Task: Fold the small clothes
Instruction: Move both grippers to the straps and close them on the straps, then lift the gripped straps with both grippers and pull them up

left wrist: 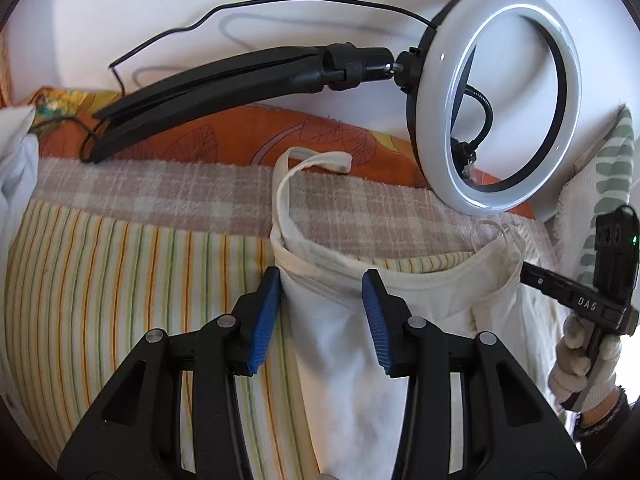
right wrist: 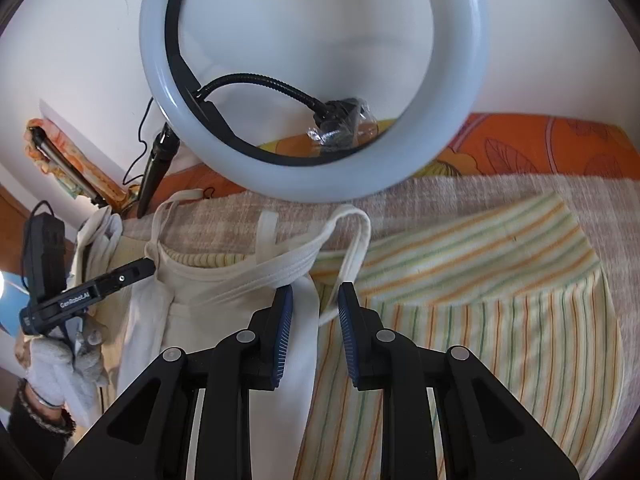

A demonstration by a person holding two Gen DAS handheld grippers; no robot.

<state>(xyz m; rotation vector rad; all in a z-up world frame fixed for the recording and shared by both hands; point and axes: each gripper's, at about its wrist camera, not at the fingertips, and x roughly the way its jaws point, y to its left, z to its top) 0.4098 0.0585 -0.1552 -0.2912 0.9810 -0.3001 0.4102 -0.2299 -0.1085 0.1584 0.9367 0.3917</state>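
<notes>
A small white sleeveless top (left wrist: 336, 320) lies on a striped cloth (left wrist: 120, 280), straps pointing toward the wall. My left gripper (left wrist: 320, 288) is open with its blue pads on either side of the top's left shoulder area, fabric between them. My right gripper (right wrist: 315, 304) is open over the top's other shoulder (right wrist: 240, 280), with a strap (right wrist: 352, 236) looping ahead of the fingers. Each gripper shows in the other's view, the right one (left wrist: 568, 292) at the top's right edge and the left one (right wrist: 104, 280) at its left edge.
A lit ring light (left wrist: 496, 96) on a black stand (left wrist: 208, 92) lies at the back against the white wall, with its cable trailing. An orange leaf-print sheet (left wrist: 240, 136) and a checked blanket (left wrist: 160, 188) lie under the striped cloth. White fabric (left wrist: 16, 160) is piled far left.
</notes>
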